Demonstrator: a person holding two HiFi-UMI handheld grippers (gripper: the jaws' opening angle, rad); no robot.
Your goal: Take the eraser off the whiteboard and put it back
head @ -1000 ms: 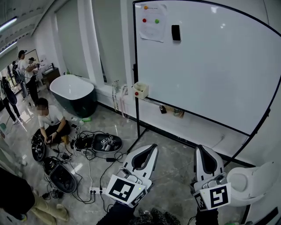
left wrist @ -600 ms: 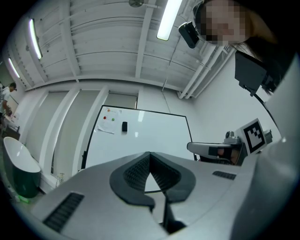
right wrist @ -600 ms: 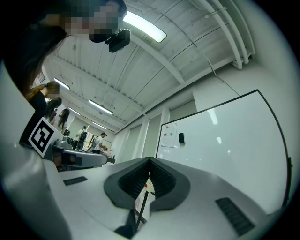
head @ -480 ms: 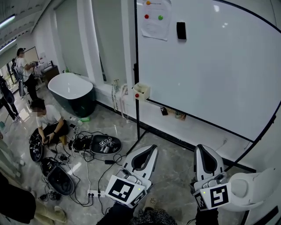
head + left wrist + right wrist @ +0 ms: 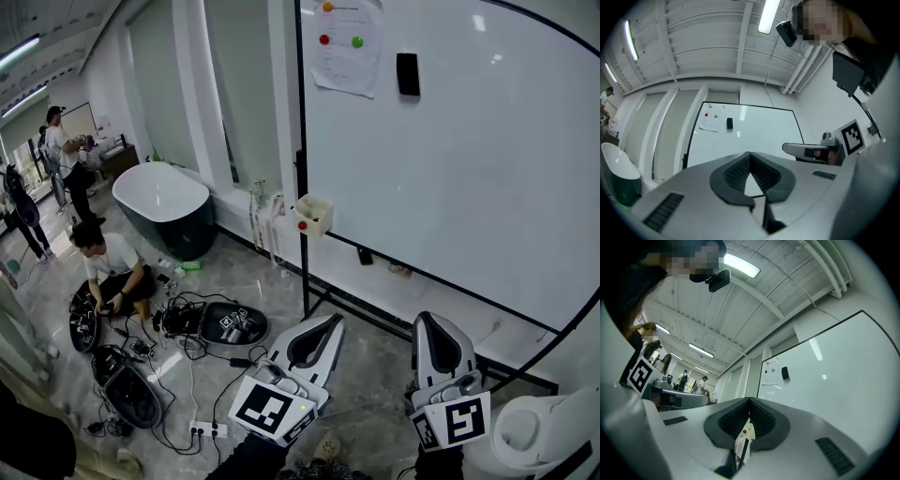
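the glossy white left gripper (image 5: 329, 320) and right gripper (image 5: 426, 320) bear black-and-white marker cubes (image 5: 266, 411) and black ribbed pads (image 5: 735, 171); the sleeves (image 5: 249, 459) are dark.

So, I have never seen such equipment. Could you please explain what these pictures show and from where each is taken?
No robot here: a person holds two hand tools, the left gripper and the right gripper, each with two jaws and a marker cube. The head view comes from a camera on the person's head, looking down; the two gripper views come from cameras riding on the tools, looking along their jaws. Both pairs of jaws are together and hold nothing. Ahead stands a whiteboard with a black eraser stuck near its top, beside a paper sheet. On the floor to the left are a bathtub and a seated person.
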